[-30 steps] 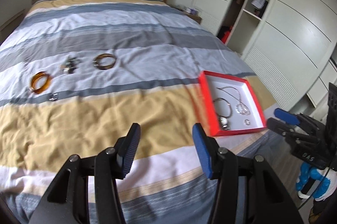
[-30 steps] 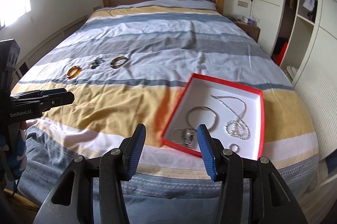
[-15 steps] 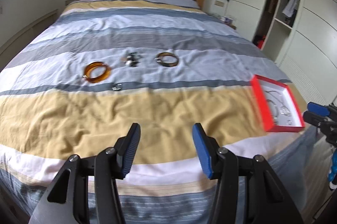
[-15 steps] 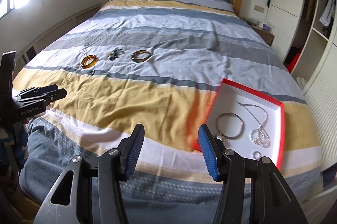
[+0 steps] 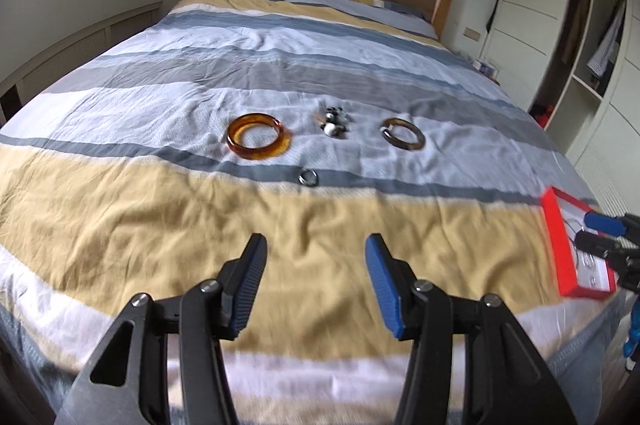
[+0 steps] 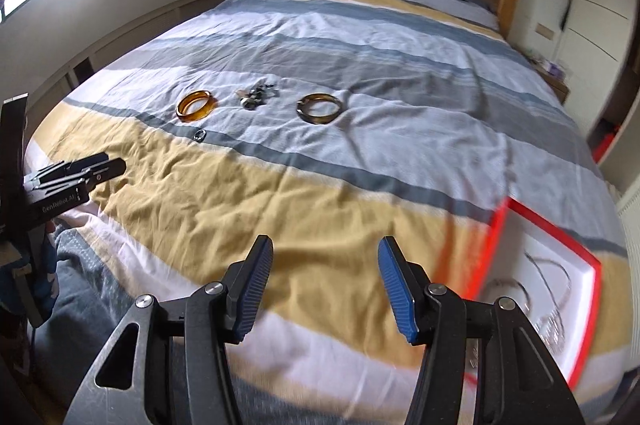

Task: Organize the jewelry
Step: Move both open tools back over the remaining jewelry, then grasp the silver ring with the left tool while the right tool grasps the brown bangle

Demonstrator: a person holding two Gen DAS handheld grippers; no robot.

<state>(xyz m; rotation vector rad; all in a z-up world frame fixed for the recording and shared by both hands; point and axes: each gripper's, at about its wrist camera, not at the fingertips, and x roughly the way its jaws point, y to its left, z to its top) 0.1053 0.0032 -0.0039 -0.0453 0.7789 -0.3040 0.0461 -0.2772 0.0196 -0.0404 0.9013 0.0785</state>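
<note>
with both sets of jaws wide and empty, left gripper (image 5: 314, 285) should straddle the amber bangle (image 5: 258, 136) rim, probably flat on the bed (image 5: 160, 225), before carrying to the red box (image 6: 592, 265).

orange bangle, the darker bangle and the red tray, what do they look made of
Orange bangle: looks like translucent amber resin or glass, glossy; the bedcover shows faintly through its wall.
Darker bangle: mottled brown, polished, perhaps horn, stone or resin; what may be a metal piece sits on its left side.
Red tray: seems to be cardboard, with thin straight red walls and a matte white lining.
</note>
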